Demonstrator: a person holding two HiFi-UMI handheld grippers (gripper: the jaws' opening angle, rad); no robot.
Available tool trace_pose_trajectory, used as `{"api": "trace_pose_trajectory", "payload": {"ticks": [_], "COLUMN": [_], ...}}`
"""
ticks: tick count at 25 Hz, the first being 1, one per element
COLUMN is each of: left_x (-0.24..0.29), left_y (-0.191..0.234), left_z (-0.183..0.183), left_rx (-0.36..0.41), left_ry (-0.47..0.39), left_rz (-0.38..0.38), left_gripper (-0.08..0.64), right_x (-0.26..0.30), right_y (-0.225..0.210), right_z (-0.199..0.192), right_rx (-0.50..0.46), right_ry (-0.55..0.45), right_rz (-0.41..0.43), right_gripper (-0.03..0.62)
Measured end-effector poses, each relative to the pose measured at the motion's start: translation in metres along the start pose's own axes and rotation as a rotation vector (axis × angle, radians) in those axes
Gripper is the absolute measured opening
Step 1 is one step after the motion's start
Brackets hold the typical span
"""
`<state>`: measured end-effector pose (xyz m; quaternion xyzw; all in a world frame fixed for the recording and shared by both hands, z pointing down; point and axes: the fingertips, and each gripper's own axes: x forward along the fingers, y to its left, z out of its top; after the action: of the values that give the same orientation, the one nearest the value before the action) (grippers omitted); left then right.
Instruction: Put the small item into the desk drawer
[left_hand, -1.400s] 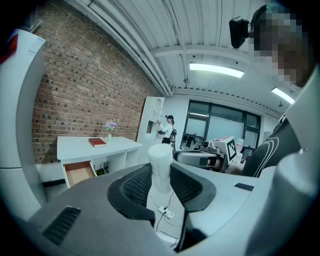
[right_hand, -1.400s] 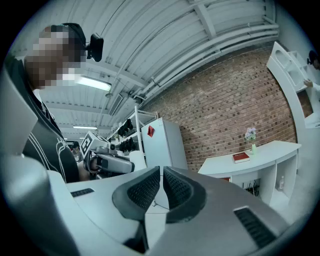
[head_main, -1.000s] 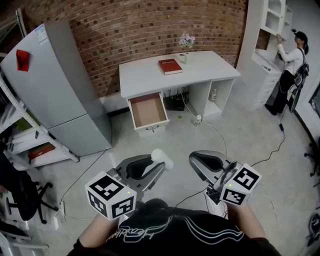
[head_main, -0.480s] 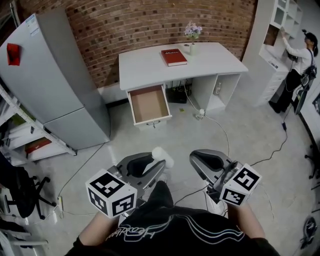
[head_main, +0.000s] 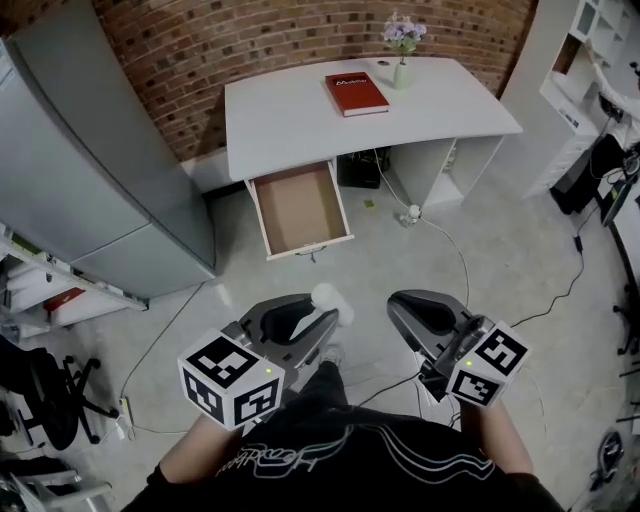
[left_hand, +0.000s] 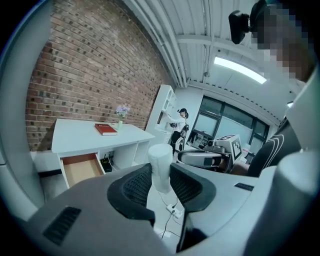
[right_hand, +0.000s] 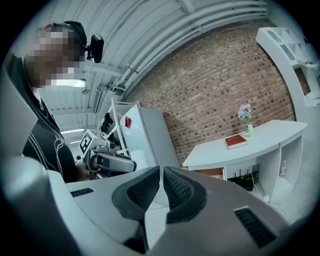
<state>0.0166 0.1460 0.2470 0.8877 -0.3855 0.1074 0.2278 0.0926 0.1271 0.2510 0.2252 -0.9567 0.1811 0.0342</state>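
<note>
The small item (head_main: 326, 298) is a white cylinder, and my left gripper (head_main: 318, 312) is shut on it, low over the floor. In the left gripper view the cylinder (left_hand: 161, 167) stands upright between the dark ribbed pads (left_hand: 135, 186). The white desk (head_main: 300, 115) stands ahead against the brick wall. Its drawer (head_main: 298, 208) is pulled open and shows a bare brown bottom. My right gripper (head_main: 428, 312) hovers beside the left one. Its jaws (right_hand: 161, 186) stand together with nothing between them.
A red book (head_main: 356, 93) and a small vase of flowers (head_main: 402, 42) sit on the desk. A grey fridge (head_main: 80, 170) stands left of it, with metal shelving (head_main: 50, 290) nearer. Cables (head_main: 455, 255) trail across the floor on the right. White shelves (head_main: 590, 40) fill the far right.
The view has moved closer to the desk, and the open drawer now lies nearer and more central. The person at the right shelves has left the head view. Both grippers keep their pose.
</note>
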Motion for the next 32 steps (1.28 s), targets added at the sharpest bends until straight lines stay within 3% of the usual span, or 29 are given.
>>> {"api": "trace_pose_trajectory", "payload": {"ticks": [7,14,20,27,32], "left_x": [0.051,0.094,0.128,0.172,0.21], "left_y": [0.115,0.208,0.262,0.323,0.362], "left_z": [0.013,0.014,0.012,-0.014,-0.028], "left_rx": [-0.068,-0.096,-0.131,-0.159,-0.171], "left_ry": [0.073,0.104,0.114,0.192,0.254], "left_rz": [-0.013,0.019,0.055,0.124,0.15], "left_gripper": [0.13,0.13,0.13,0.13,0.13], "right_x": [0.093,0.147,0.163,0.188,0.203], "right_y": [-0.076,-0.129,-0.165,-0.197,-0.236], "right_z": [0.007,0.003,-0.004,-0.001,-0.01], "right_rx": [0.058,0.074,0.092,0.144,0.135], "right_ry": [0.066,0.113,0.126,0.083,0.148], "right_rz": [-0.046,-0.086,-0.11,-0.085,-0.073], "right_gripper": [0.054,0.054,0.054,0.054,0.054]}}
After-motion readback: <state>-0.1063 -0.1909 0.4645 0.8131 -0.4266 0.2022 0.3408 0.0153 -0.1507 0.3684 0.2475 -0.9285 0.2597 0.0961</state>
